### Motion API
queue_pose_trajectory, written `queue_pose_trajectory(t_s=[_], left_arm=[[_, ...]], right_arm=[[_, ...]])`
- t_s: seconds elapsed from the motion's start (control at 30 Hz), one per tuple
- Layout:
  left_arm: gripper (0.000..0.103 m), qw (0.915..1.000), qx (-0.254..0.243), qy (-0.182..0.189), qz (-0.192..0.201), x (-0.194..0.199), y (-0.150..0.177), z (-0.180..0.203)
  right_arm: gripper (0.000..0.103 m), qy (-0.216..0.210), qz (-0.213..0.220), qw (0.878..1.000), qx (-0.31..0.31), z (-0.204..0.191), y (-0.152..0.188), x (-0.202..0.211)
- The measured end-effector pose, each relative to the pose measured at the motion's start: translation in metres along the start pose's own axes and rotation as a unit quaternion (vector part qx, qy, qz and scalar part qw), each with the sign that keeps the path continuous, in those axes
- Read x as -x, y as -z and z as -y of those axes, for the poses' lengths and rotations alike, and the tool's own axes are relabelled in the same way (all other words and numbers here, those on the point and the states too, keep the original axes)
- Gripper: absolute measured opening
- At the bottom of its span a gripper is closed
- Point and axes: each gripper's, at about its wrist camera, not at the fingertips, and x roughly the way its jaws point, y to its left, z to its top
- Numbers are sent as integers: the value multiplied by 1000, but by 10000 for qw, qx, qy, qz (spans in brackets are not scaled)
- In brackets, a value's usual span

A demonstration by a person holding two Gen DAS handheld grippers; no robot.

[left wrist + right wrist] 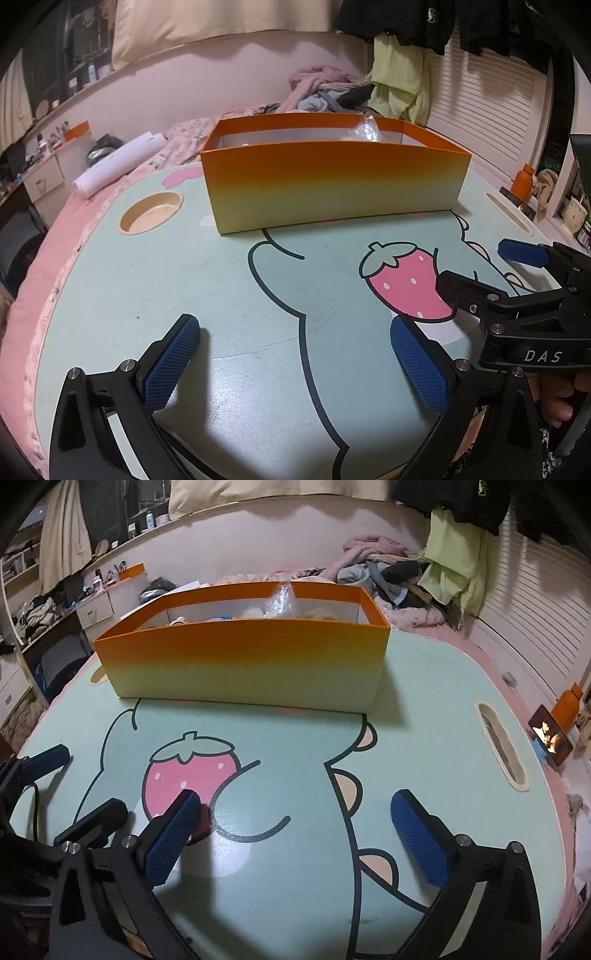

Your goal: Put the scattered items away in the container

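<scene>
At twelve o'clock on the table [147,295] sits the box [332,184], items already inside, while both grippers, left [295,365] and right [295,834], hover spread and empty, close enough that I'd fear they collide.

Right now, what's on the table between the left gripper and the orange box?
Nothing loose. In the left wrist view, only bare printed tabletop lies between the left gripper and the orange box, both apart.
</scene>
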Motion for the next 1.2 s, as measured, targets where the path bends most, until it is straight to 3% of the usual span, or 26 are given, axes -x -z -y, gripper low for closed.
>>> queue_pose_trajectory(t_s=[1.2], left_arm=[[103,10000,-41,41,-40,-3,2,-2]], right_arm=[[103,-16,28,10000,20,1,-2,1]])
